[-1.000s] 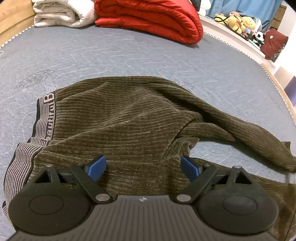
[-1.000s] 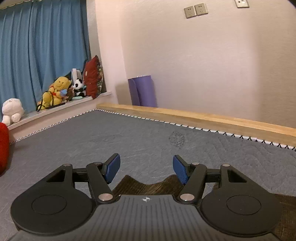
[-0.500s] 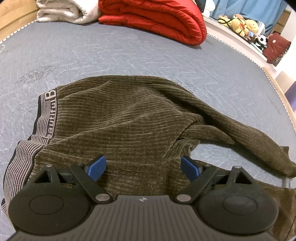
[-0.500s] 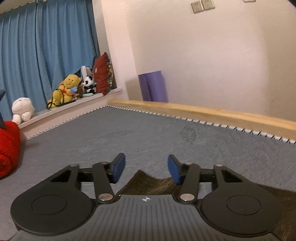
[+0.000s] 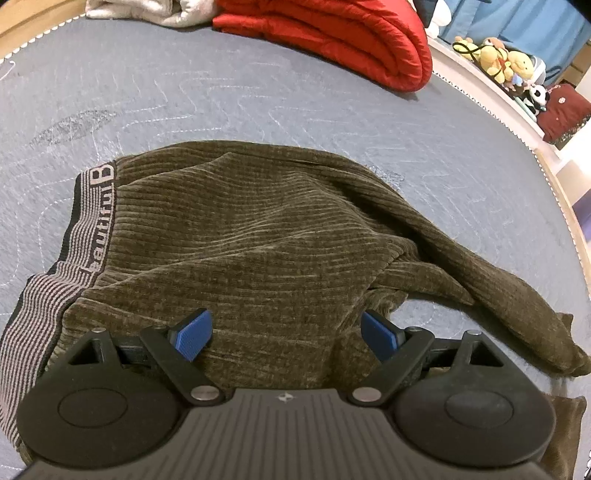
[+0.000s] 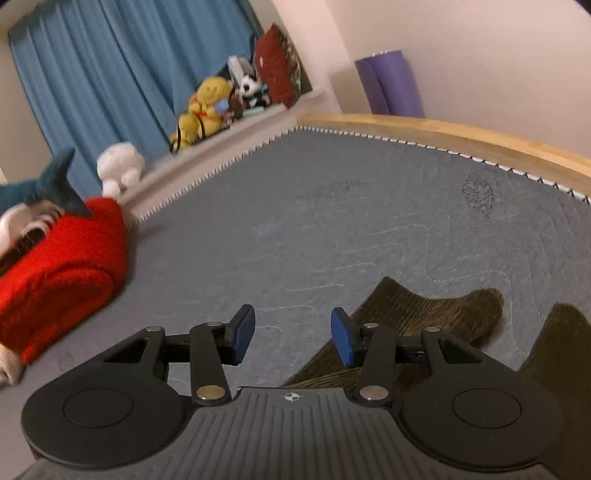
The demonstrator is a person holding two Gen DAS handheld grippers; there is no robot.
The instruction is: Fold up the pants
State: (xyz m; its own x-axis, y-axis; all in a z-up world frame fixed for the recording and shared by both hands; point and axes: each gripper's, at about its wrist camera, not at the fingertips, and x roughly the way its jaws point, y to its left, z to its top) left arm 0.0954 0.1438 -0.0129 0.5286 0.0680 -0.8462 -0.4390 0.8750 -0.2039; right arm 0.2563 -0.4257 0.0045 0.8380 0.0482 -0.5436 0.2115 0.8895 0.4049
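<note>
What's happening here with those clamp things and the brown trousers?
A person is using two hand-held grippers to fold a pair of brown corduroy pants lying rumpled on a grey quilted mattress. The left gripper hangs wide open just above the cloth near the striped waistband, gripping nothing. The right gripper is open over bare mattress beside a pant leg. No fold is made yet.

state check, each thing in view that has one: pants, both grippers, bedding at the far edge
pants: unfolded, rumpled on the mattress, legs splayed apart, waistband at left
left gripper: open wide, over the pants, nothing gripped
right gripper: part open, nothing between the pads, beside a leg end
red quilt: folded
white blanket: folded, beside the quilt
</note>
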